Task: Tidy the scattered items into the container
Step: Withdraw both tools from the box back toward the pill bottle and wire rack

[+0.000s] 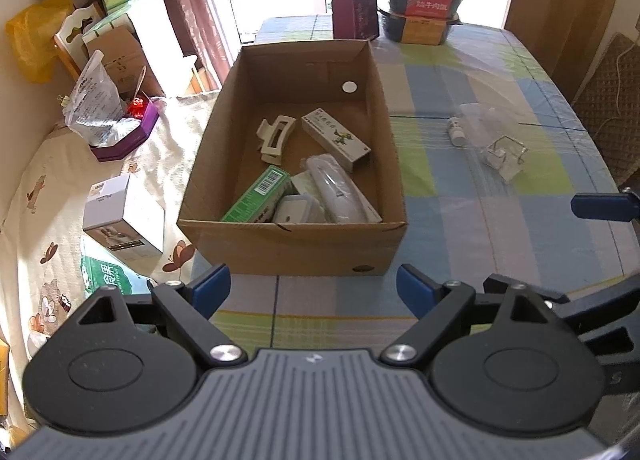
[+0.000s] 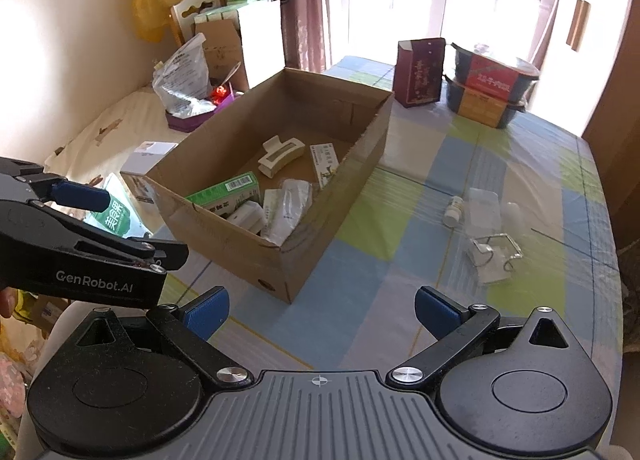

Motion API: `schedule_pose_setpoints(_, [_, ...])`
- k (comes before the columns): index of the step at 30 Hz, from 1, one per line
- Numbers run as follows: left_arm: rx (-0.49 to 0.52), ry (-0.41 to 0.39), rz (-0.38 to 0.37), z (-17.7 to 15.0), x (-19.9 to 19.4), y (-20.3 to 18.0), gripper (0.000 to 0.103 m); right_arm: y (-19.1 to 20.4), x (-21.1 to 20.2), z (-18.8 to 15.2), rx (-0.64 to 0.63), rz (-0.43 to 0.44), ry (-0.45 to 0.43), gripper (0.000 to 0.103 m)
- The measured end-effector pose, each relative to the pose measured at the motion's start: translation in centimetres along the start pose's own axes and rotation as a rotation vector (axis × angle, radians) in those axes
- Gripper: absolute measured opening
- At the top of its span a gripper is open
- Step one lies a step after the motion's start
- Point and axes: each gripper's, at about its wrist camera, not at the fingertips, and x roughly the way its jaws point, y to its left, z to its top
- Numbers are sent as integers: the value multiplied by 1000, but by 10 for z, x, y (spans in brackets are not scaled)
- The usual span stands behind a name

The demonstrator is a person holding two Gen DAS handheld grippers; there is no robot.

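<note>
Both the left gripper [image 1: 314,290] and the right gripper [image 2: 320,312] have their fingers wide apart and hold nothing. The cardboard box [image 1: 296,248] on the checked tablecloth [image 1: 500,220] contains a hair clip [image 1: 274,138] and several packages. To its right, on the cloth, lie 1 small white bottle [image 1: 456,130] and a clear plastic piece [image 1: 502,154].

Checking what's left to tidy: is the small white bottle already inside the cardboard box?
No, the small white bottle lies on the tablecloth to the right of the cardboard box.
</note>
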Motion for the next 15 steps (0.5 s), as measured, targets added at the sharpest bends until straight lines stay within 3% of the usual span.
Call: schedule_pose_setpoints(15, [26,5,-39,3,4,-42,88,-48,-20,-22,87,-55,2,103])
